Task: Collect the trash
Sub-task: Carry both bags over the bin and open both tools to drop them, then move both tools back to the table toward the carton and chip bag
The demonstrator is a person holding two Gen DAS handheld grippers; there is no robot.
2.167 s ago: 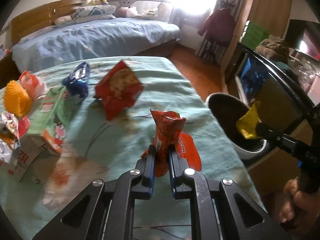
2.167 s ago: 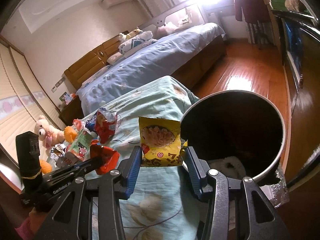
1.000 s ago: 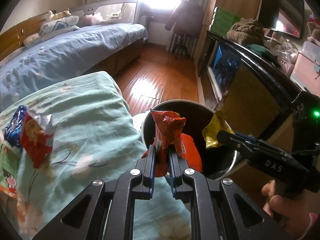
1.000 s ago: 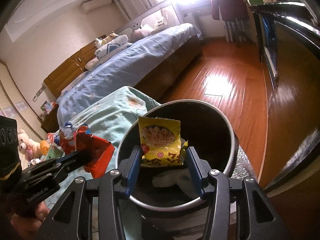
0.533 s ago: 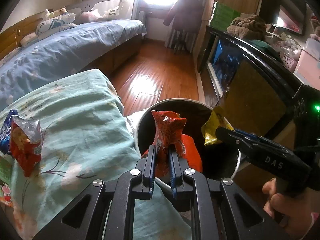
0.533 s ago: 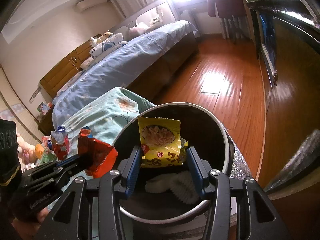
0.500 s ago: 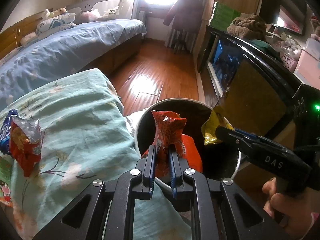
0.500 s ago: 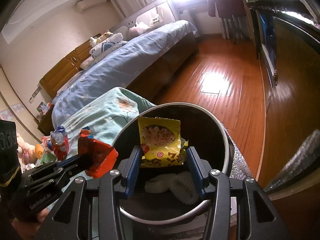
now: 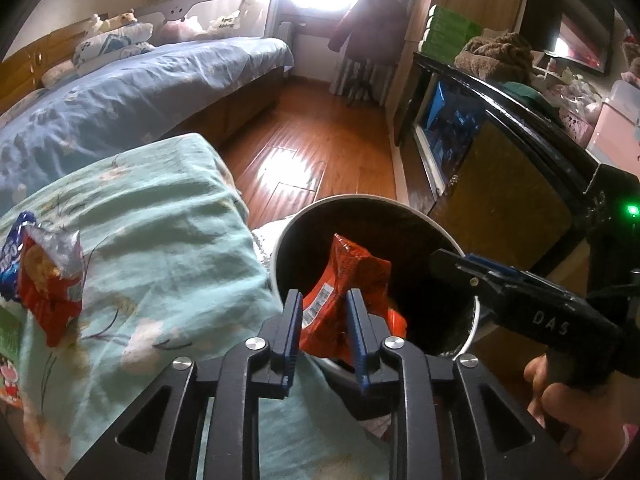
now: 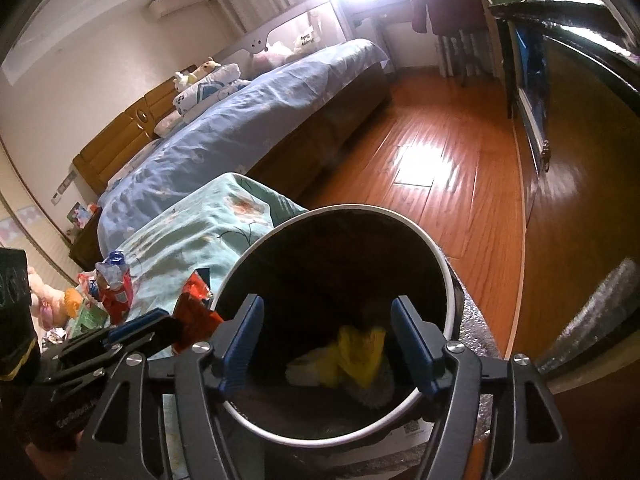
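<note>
The left tool (image 9: 323, 330) stands with its two blue-lined fingers (image 9: 291, 320) parted a little, the red snack packet (image 9: 344, 280) standing loose between them over the near rim of the bin (image 9: 280, 236); whether the pads touch the foil, I cannot tell. The right tool (image 10: 327, 344) is spread wide with nothing between its fingers (image 10: 412, 348), poised over the mouth of the bin (image 10: 436, 248); down inside, on the dark bottom, lies a yellow packet (image 10: 360, 350) against something pale. From the right-hand view the left tool (image 10: 176, 326) reaches in from the left with the red snack packet (image 10: 194, 314) at its tip, just at the bin's edge.

The bin stands on the wood floor (image 9: 316, 136) right beside the corner of the desk (image 9: 160, 220), which is draped in a pale green flowered cloth; on the cloth, well apart from the bin, rests another red packet (image 9: 46, 280) with a silver torn top, and a blue packet (image 9: 10, 260) touches it behind. A green carton (image 9: 8, 344) shows at the far left edge; past the desk runs a bed (image 9: 120, 96) with a blue cover. A dark glass-fronted cabinet (image 9: 500, 184) lines the right wall.
</note>
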